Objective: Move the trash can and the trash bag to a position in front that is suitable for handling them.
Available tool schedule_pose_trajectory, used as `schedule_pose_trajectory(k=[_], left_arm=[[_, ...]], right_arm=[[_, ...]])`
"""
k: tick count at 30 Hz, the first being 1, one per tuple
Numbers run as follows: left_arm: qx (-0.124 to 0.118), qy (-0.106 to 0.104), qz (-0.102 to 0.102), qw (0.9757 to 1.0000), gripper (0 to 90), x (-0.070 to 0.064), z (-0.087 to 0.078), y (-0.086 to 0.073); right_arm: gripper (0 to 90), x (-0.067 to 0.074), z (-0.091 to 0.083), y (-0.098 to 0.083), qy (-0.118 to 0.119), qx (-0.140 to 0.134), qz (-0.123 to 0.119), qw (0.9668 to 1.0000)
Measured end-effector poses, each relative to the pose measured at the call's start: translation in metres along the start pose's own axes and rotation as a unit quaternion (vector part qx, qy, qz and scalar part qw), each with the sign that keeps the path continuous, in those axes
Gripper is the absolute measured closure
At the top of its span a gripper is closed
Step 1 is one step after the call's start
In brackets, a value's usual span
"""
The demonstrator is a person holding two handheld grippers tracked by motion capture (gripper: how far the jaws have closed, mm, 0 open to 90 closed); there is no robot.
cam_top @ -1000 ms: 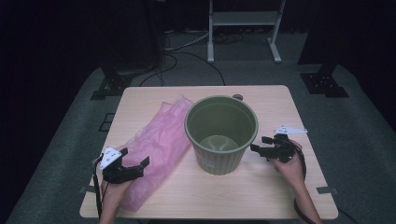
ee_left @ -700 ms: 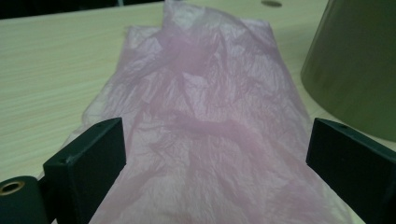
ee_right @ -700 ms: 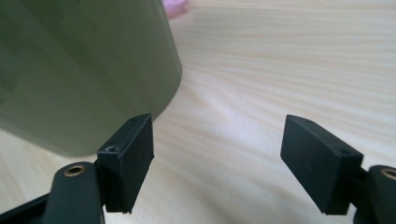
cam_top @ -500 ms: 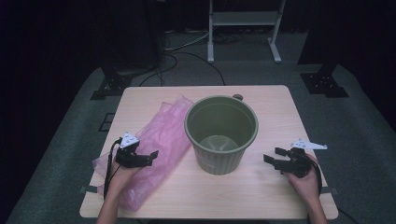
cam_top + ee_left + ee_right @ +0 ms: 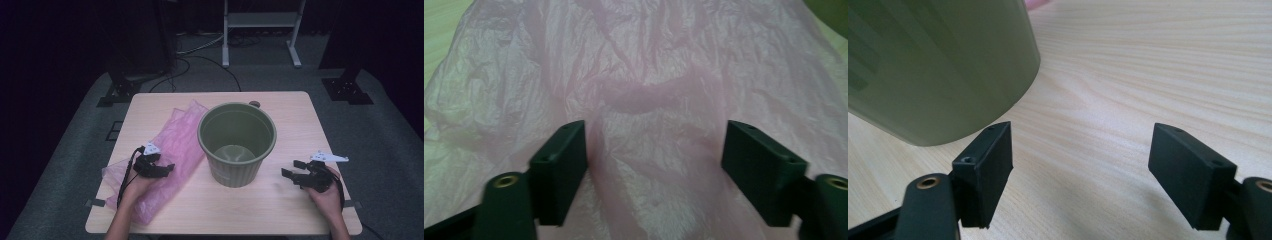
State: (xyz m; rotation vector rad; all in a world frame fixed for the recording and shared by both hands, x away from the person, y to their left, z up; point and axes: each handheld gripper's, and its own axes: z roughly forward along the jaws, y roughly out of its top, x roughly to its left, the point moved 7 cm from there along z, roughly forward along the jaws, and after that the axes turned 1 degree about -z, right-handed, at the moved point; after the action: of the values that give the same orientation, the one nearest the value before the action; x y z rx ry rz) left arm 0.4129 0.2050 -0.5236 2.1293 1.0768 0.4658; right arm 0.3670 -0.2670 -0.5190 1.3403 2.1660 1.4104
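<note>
The crinkled pink plastic bag (image 5: 172, 150) lies lengthwise from the table's near-left toward the far middle, under the left gripper (image 5: 167, 167), whose parted jaws have just been closing.

High view: above near table edge, facing forward-down on round olive-green plastic bin (image 5: 236, 142). Right gripper view: low, close right of bin (image 5: 933, 65). Left gripper view: close over crinkled pink plastic bag (image 5: 649, 90) left of bin.

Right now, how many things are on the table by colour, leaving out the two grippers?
Pink: 1, the plastic bag, lying crumpled left of the bin.
Green: 1, the bin, standing upright near the middle.
Dark: 1, a small round thing just behind the bin, too small to identify.
Total: 3
</note>
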Motion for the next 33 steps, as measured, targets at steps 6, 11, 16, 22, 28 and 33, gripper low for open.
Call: schedule_pose_trajectory(k=[6, 11, 16, 22, 28, 33], left_arm=[[-0.006, -0.019, 0.019, 0.9996, 68.5, 0.002, -0.001, 0.003], [0.006, -0.028, 0.033, 0.999, 88.4, 0.004, -0.003, 0.003], [0.054, -0.021, 0.061, 0.9964, 89.5, 0.007, -0.013, 0.0], [0.046, -0.032, 0.071, 0.9959, 89.6, 0.014, -0.041, 0.001], [0.018, -0.044, 0.086, 0.9952, 89.7, 0.021, -0.085, 0.018], [0.0, -0.042, 0.107, 0.9934, 89.6, 0.024, -0.112, 0.033]], right_arm=[[24.9, 0.004, 0.002, -0.002, 0.006, 0.006, -0.002, 1.0], [24.9, 0.006, 0.002, -0.003, 0.009, 0.006, 0.0, 0.9999], [24.9, 0.007, 0.0, -0.004, 0.012, 0.005, -0.002, 0.9999], [24.9, 0.007, 0.001, -0.004, 0.013, 0.005, 0.001, 0.9999], [24.9, 0.009, 0.001, -0.004, 0.012, 0.005, 0.0, 0.9999], [24.9, 0.01, 0.001, -0.004, 0.012, 0.004, 0.002, 0.9999]])
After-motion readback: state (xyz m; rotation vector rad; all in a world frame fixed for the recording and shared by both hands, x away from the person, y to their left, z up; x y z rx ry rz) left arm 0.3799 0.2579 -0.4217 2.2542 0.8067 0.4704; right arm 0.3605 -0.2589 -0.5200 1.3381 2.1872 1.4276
